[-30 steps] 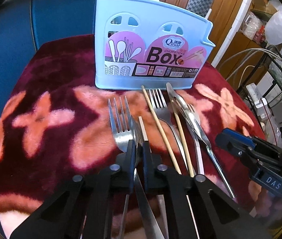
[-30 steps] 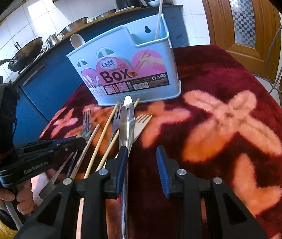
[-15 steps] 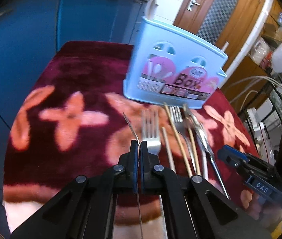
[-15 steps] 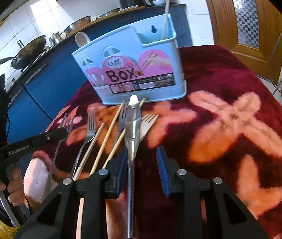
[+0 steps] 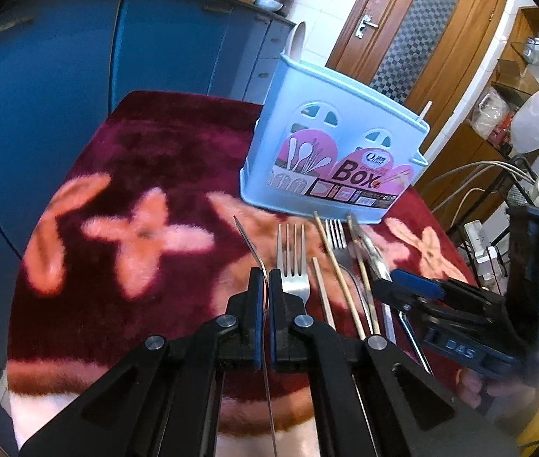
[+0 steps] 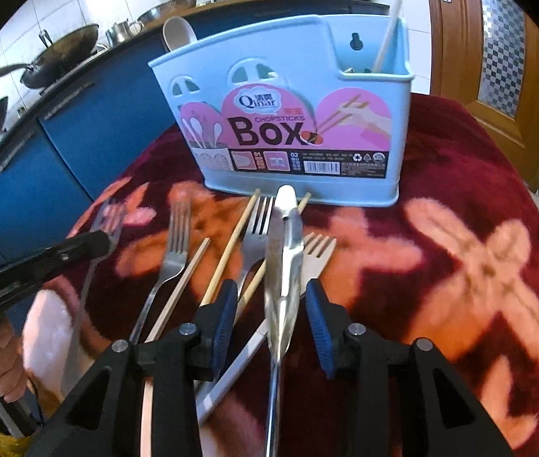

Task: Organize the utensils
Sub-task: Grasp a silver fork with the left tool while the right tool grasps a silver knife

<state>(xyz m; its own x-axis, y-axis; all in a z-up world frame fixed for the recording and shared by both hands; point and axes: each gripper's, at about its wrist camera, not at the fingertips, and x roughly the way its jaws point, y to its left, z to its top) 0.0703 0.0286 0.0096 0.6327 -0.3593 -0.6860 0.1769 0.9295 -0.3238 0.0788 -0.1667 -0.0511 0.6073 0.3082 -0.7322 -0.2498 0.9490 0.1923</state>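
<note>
A light blue utensil box (image 5: 330, 152) (image 6: 288, 114) stands upright on the red flowered cloth, with a white spoon (image 6: 178, 32) and one chopstick (image 6: 387, 34) in it. My left gripper (image 5: 265, 282) (image 6: 102, 242) is shut on a steel fork (image 5: 248, 243) (image 6: 107, 217), which is seen edge-on and raised off the cloth. My right gripper (image 6: 271, 297) (image 5: 391, 285) has its jaws opening. A table knife (image 6: 284, 262) (image 5: 374, 262) lies lengthwise between its pads, with a gap on each side.
Before the box lie more forks (image 6: 174, 243) (image 6: 256, 240), a pale fork (image 6: 317, 251) and loose chopsticks (image 6: 231, 243) (image 6: 185, 282). Blue cabinets (image 5: 79, 57) stand behind the table, a wooden door (image 5: 414, 30) at the back right, and a chair and cables (image 5: 479, 175) at the right.
My left gripper shut on the fork, lifted it and turned it edge-on. My right gripper shifted over the knife, and its jaws spread wider.
</note>
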